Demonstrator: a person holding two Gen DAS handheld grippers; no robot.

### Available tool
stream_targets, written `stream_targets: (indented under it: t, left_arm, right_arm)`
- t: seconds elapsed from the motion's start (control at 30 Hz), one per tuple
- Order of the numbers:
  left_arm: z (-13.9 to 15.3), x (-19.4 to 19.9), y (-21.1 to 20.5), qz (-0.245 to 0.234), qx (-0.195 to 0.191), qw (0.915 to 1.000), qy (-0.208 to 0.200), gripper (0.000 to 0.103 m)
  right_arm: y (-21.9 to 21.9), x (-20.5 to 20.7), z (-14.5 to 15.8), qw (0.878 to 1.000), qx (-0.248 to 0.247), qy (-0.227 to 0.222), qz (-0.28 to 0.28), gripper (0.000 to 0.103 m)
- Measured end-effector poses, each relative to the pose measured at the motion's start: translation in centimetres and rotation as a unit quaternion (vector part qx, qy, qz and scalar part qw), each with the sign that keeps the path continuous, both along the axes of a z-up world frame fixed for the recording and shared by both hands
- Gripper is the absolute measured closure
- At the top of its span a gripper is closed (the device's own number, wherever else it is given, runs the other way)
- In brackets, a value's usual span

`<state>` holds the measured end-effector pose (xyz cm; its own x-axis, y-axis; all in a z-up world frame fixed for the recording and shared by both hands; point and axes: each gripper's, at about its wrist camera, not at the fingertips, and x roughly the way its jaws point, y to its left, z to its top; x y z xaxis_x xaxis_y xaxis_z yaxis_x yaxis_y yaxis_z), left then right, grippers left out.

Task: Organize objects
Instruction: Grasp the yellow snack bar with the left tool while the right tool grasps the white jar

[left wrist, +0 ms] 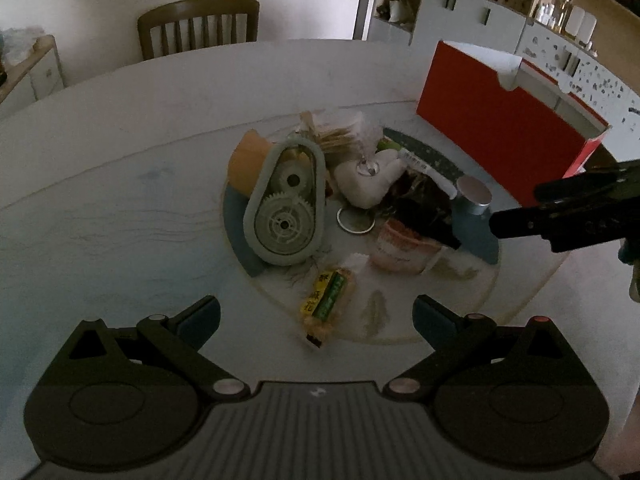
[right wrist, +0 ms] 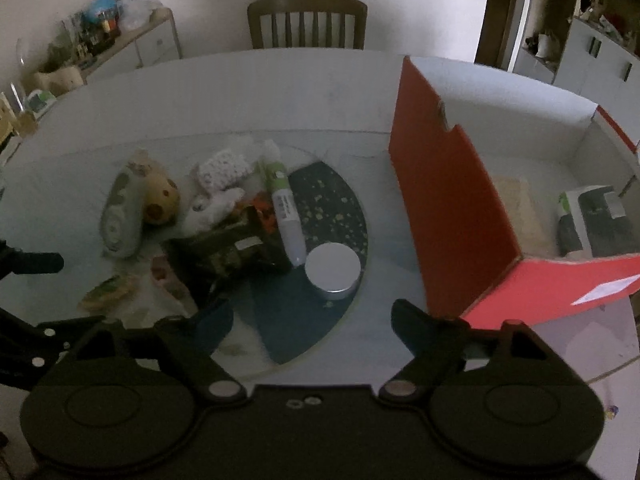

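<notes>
A heap of small objects lies on the glass turntable (left wrist: pixel 460 304) of a round table. It holds a grey gear toy (left wrist: pixel 286 204), a yellow-green snack packet (left wrist: pixel 328 300), a white plush (left wrist: pixel 366 180), a dark packet (right wrist: pixel 236 248), a white tube (right wrist: pixel 286 208) and a silver round tin (right wrist: pixel 332 270). My left gripper (left wrist: pixel 316 314) is open and empty, just short of the snack packet. My right gripper (right wrist: pixel 312 320) is open and empty, just in front of the tin. An open red box (right wrist: pixel 452 208) stands to the right, with a dark pouch (right wrist: pixel 596 216) inside.
A wooden chair (right wrist: pixel 306 20) stands at the far side of the table. A side cabinet with clutter (right wrist: pixel 100 28) is at the far left. Shelving and cupboards (left wrist: pixel 560 12) stand at the back right. The right gripper's body shows in the left wrist view (left wrist: pixel 568 216).
</notes>
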<state>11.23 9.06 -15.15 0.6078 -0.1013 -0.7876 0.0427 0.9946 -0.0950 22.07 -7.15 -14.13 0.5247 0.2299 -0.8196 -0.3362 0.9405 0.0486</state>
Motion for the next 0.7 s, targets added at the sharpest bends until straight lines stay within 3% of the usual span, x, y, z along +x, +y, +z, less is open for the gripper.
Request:
stream_targets:
  t: [0.37,0.43,0.5,0.63,0.7]
  left_arm:
    - [-0.9,0.9,-0.3,-0.015,0.0,0.9999,0.009,0.002]
    - [-1.0,1.0,-0.4,-0.015,-0.001,0.9998,0.011,0.009]
    - [-1.0,1.1,-0.6,-0.011,0.005,0.9999,0.011,0.023]
    - [-0.9,1.2,-0.7,-0.012,0.008,0.9999,0.01,0.029]
    - [-0.8,1.2,-0.7,-0.01,0.01,0.9999,0.009,0.037]
  right_arm:
    - [0.4,1.9,-1.9,1.0,-0.011,0.012,0.009,0.039]
    - [0.6,2.2,-2.1,1.0,-0.018,0.008,0.01,0.04]
    - [0.7,2.6,-2.3,1.0,-0.016,0.01,0.005,0.042]
    - [0.8,3.3,-2.6,1.0,-0.011,0.007,-0.006,0.045]
    - [1.1,3.4,-2.8,1.0,-0.012,0.0,-0.01,0.046]
